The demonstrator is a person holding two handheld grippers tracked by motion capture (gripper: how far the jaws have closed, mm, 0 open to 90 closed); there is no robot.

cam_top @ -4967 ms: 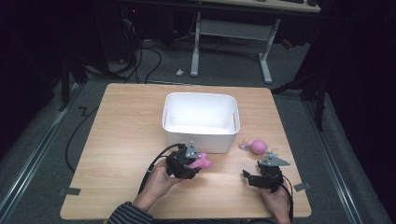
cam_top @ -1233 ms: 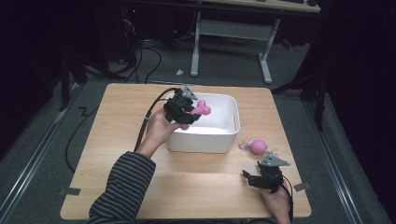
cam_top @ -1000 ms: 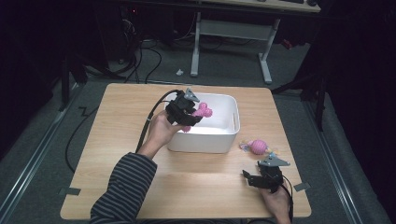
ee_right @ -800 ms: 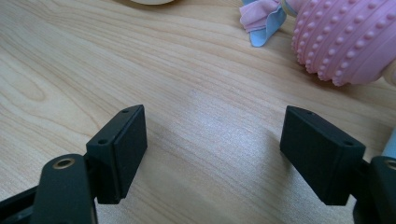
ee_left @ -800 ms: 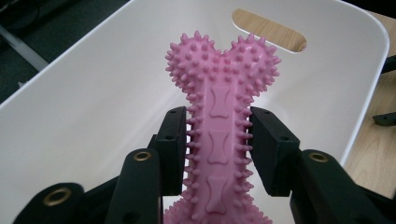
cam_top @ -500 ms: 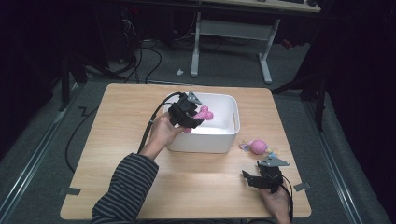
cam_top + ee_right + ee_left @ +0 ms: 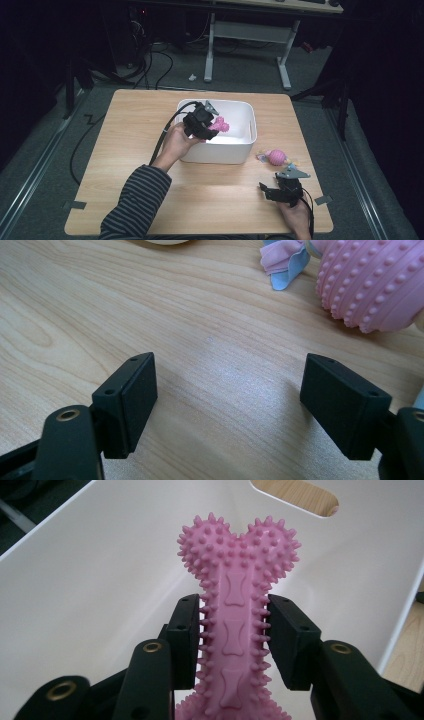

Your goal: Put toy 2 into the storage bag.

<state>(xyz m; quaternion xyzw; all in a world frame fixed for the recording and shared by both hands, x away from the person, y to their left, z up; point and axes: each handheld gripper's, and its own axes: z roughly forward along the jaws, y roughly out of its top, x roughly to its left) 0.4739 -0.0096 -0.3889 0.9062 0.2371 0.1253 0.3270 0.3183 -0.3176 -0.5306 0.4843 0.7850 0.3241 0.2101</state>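
Carried from the tabletop's (image 7: 125, 150) lower centre up over the white bin (image 7: 247, 120), left tongs (image 7: 207, 125) pinch the pink spiky bone (image 7: 235, 605); right tongs (image 7: 227, 400), lower right, rest spread.

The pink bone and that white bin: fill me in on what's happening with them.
A person holds the pink spiky bone toy in the left gripper, jaws shut on its shaft, over the inside of the white bin. It has not been let go. The right gripper rests low over the wooden table with its jaws open and nothing between them, close to a pink knobbly ball toy that lies on the table beside the bin.
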